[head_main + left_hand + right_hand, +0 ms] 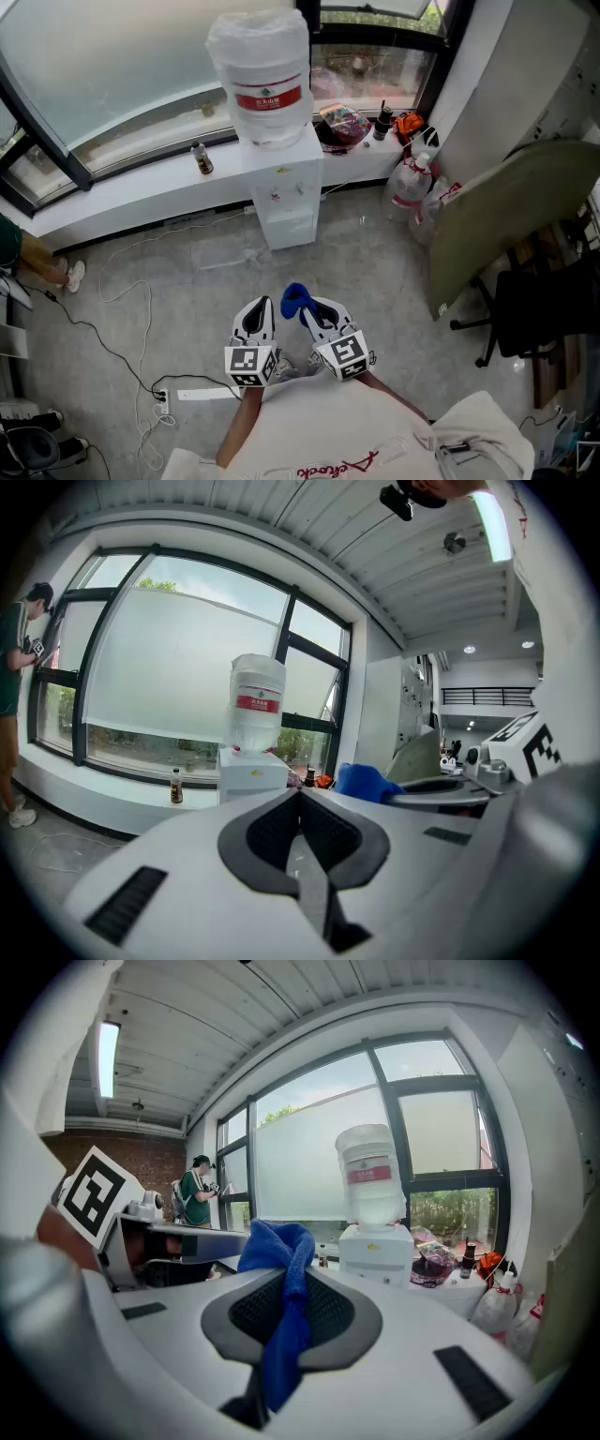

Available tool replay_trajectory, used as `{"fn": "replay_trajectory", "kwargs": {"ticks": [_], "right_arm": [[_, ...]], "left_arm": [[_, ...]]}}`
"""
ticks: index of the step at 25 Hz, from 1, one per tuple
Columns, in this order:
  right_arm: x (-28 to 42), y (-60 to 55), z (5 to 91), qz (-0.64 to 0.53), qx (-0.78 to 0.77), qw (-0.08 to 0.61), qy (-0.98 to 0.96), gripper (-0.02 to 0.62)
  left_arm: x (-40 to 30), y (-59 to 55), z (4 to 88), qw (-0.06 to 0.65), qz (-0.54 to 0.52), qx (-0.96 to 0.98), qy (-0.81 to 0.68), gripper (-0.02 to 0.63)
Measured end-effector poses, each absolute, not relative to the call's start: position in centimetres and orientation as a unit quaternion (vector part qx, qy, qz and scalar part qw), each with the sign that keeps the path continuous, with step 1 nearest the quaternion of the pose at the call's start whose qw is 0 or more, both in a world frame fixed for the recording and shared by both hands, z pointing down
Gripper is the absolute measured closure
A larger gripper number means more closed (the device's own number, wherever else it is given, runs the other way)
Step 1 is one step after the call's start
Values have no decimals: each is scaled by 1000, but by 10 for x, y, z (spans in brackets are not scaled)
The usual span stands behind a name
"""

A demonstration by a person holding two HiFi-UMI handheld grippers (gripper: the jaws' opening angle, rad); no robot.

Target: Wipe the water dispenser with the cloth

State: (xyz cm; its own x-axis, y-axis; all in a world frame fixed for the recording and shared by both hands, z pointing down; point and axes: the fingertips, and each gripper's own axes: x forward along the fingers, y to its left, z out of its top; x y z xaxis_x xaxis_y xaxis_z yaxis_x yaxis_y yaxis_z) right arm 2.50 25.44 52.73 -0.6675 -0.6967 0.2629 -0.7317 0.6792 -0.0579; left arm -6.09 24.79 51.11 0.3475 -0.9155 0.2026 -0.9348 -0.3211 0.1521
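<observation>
my right gripper [286, 1288] is clamped on the blue cloth [281, 1251]. the cloth is pinched between the pads, with a bunched lump sticking up past the tips and a tail hanging down the gap toward the camera. my left gripper [300, 803] is closed with nothing in it, pads pressed together. it sits just beside the right one, both held low in front of me, and from the head view the cloth pokes up between their tips.

the dispenser [284, 192] is well ahead of both grippers, so the cloth isn't touching it. it's a white box standing on the grey floor [375, 272], backed up against the white window sill [141, 192]. on top sits an upside-down jug [262, 75] with a red label and clear plastic wrap over it.

on the sill left of the dispenser there's a small dark bottle [201, 159]. to its right are a couple of spray bottles [412, 183], down near the corner. white cables [122, 309] snake over the floor on my left, and a power strip [202, 394] lies near my feet. a black chair [534, 309] stands off to the right. in the right gripper view a person [197, 1194] in a green top stands by the window, well away on the left.
</observation>
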Motion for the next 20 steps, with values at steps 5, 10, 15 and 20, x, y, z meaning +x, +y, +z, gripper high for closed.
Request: {"fn": "replay_trajectory", "kwargs": {"ticks": [5,10,15,20], "right_arm": [[23,257,523,89,379,91,-917,546],[25,259,524,87,371,92,-920,546],[35,256,526,89,366,92,-922,546],[48,255,533,89,357,98,-925,546]], "left_arm": [[-61,250,512,122,39,808,-575,594],[-60,252,512,122,39,802,-583,594],[-53,253,514,123,43,795,-593,594],[-42,256,521,128,40,786,-603,594]]}}
